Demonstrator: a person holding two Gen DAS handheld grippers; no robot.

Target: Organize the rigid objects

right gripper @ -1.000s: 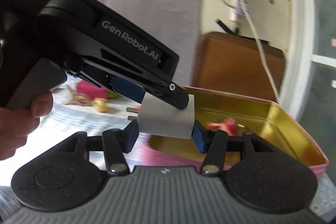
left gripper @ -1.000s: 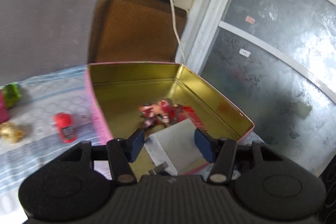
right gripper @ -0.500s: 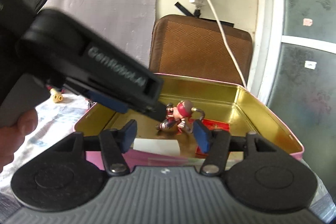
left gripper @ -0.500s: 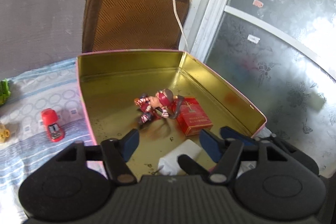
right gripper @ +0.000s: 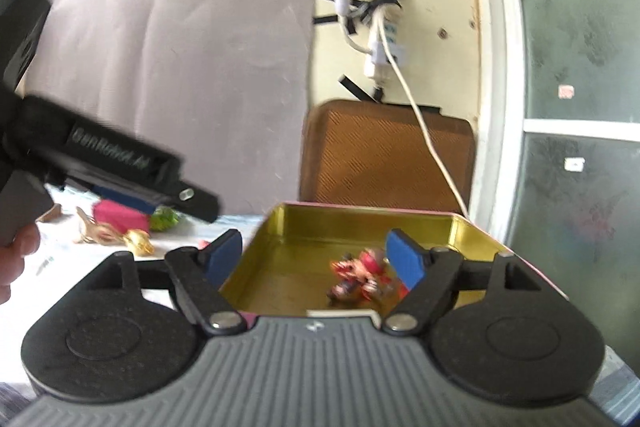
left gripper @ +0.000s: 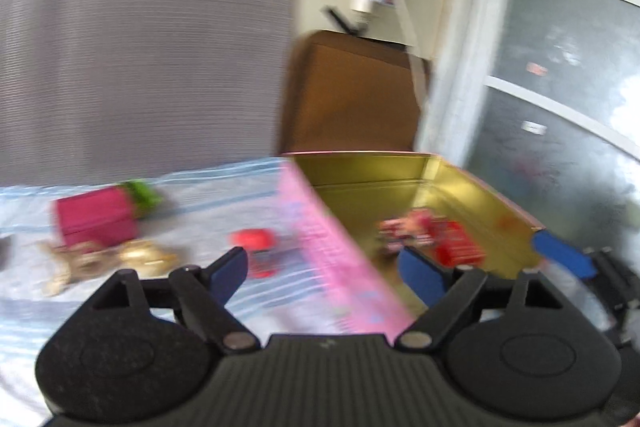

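A pink tin with a gold inside (left gripper: 344, 255) (right gripper: 360, 227) stands on the cloth. In it lie a small red doll figure (left gripper: 404, 227) (right gripper: 356, 273), a red card box (left gripper: 460, 247) and a white plug adapter, of which only the top edge (right gripper: 340, 313) shows. My left gripper (left gripper: 324, 271) is open and empty over the tin's near left wall. My right gripper (right gripper: 316, 259) is open and empty above the tin's near edge. Its blue fingertip (left gripper: 560, 259) shows at the right of the left wrist view. The left gripper's body (right gripper: 120, 167) shows in the right wrist view.
On the cloth left of the tin lie a red toy car (left gripper: 258, 247), a magenta box (left gripper: 94, 223) (right gripper: 118, 217), a green toy (left gripper: 142, 197) (right gripper: 164, 219) and gold trinkets (left gripper: 112, 261) (right gripper: 136, 239). A brown chair back (right gripper: 388, 155) and a glass door (right gripper: 580, 107) stand behind.
Both grippers have let go of the white adapter, which now lies in the tin. The left gripper has swung left and back; the right has lifted and opened wider.
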